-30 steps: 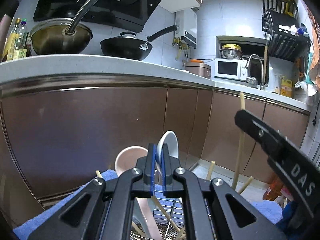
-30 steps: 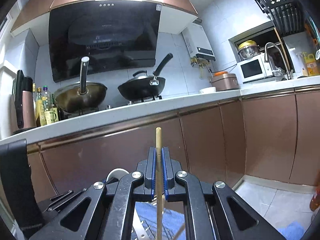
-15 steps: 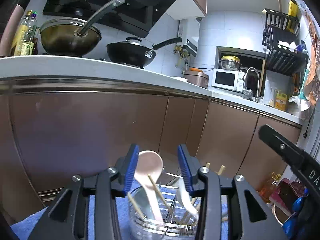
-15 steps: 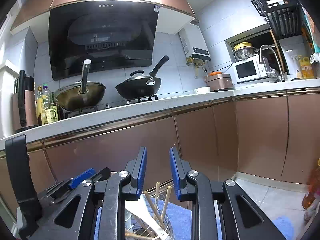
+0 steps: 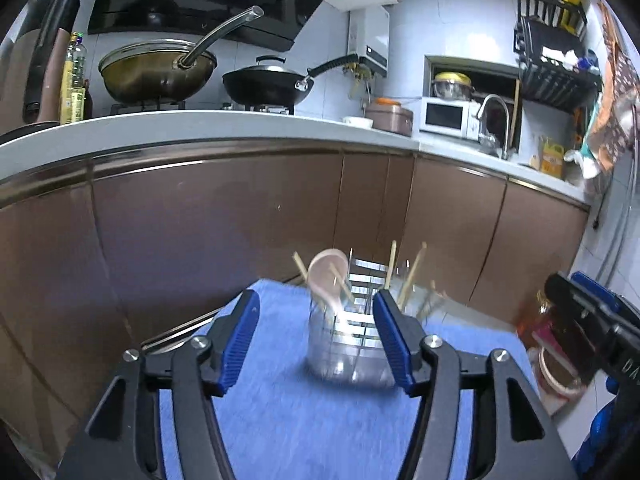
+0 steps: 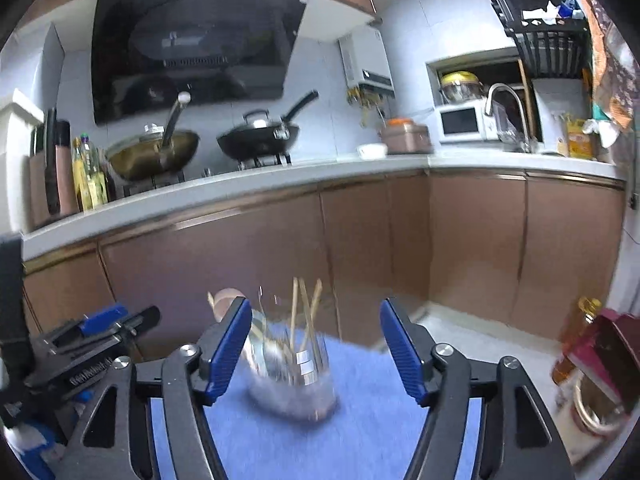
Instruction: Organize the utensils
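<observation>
Both grippers are hanging wide open over the blue mat [image 5: 280,420] right now, and neither one is gripping anything. I'm looking down the left gripper [image 5: 318,344] and its blue pads [image 5: 240,340] are spread far apart, with the utensil holder [image 5: 348,348] sitting on the mat ahead, showing in the gap toward the right finger. It's a see-through cylinder with shiny metal slats, and it's coming through a bit blurry. A pinkish spoon [image 5: 328,276] is standing in it bowl-up, leaning to the left, and several wooden chopsticks [image 5: 412,276] are poking out at different angles around it.

From the right gripper [image 6: 316,350] I'm getting the same holder [image 6: 292,372], blurrier still, sitting toward the left finger. The chopsticks [image 6: 306,308] are sticking up out of the middle of it, and the spoon [image 6: 224,300] is peeking out just behind the left pad [image 6: 230,348]. Fingers are spread wide here too, nothing between them.

Each camera is catching the other gripper at the edge: the right one at the far right of the left view, the left one at the lower left of the right view. Behind it all, the brown cabinets [image 6: 280,256] are running under the white countertop [image 5: 200,128], with a wok [image 5: 156,72] and a black pan [image 5: 268,84] sitting on the stove.
</observation>
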`<state>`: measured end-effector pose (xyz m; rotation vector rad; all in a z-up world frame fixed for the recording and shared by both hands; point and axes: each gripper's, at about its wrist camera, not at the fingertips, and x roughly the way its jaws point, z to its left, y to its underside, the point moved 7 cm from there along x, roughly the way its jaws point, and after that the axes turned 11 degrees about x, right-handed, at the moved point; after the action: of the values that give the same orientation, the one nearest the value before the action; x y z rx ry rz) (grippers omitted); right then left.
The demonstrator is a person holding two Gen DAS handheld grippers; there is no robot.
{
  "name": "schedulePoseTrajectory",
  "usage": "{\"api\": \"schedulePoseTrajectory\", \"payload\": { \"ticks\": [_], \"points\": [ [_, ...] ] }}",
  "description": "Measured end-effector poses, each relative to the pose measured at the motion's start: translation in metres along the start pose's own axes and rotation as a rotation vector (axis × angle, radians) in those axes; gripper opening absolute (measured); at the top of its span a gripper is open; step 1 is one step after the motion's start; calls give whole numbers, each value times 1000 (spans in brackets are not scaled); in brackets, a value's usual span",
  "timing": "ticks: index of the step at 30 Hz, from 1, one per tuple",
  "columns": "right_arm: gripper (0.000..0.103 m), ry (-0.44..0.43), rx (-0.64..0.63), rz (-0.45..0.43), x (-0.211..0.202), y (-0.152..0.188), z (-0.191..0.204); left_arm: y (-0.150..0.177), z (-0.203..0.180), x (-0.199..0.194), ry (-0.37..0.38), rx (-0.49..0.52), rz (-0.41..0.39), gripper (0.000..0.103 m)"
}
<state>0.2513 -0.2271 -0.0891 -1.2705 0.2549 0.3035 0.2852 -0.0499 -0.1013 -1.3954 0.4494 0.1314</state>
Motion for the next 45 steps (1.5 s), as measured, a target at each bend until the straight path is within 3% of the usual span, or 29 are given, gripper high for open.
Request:
{"api": "schedulePoseTrajectory", "payload": {
  "ticks": [5,13,19,25,45],
  "points": [
    [84,108,-8,47,-35,28,-4,29,3,-30,-10,-2,56,59],
    [90,205,-24,67,-89,48,-11,57,7,-69,-53,-8,109,59],
    [95,225,-32,46,-123,51,-9,55,1,-108,-80,22,77,60],
    [98,231,-48,6,-155,52,-3,46,0,-141,-129,43,34,67],
    [103,246,-100,-96,-218,46,29,42,14,-210,-121,28,-74,68]
  ]
}}
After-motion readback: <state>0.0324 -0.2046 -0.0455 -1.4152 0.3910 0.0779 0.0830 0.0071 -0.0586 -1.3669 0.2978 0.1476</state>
